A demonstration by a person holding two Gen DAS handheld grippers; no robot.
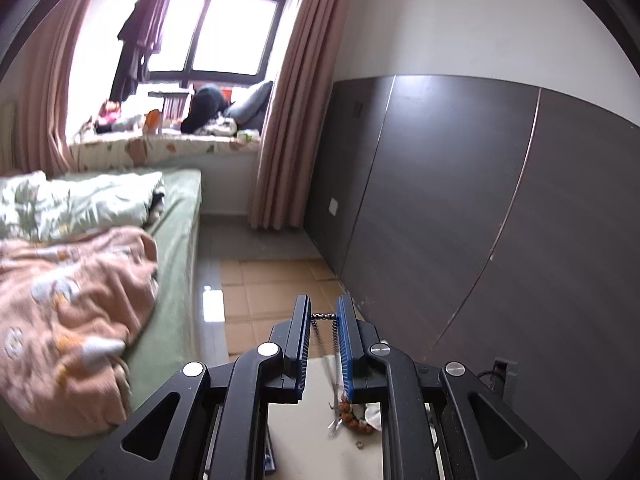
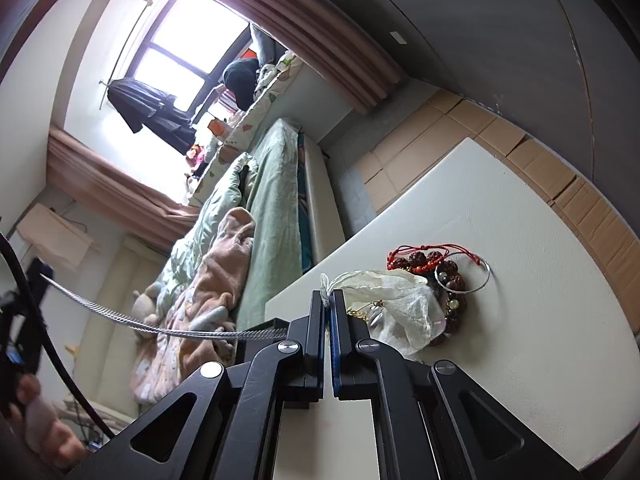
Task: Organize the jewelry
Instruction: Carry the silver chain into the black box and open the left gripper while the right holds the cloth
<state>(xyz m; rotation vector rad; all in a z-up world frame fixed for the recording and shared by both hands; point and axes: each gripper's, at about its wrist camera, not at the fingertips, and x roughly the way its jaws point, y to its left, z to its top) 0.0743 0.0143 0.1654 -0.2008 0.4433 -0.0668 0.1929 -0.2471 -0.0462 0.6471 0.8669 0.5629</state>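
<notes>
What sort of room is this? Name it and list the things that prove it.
A bedroom, most likely. A bed with rumpled quilts lies beside a curtained window, and clothes hang from the rail above it.
</notes>
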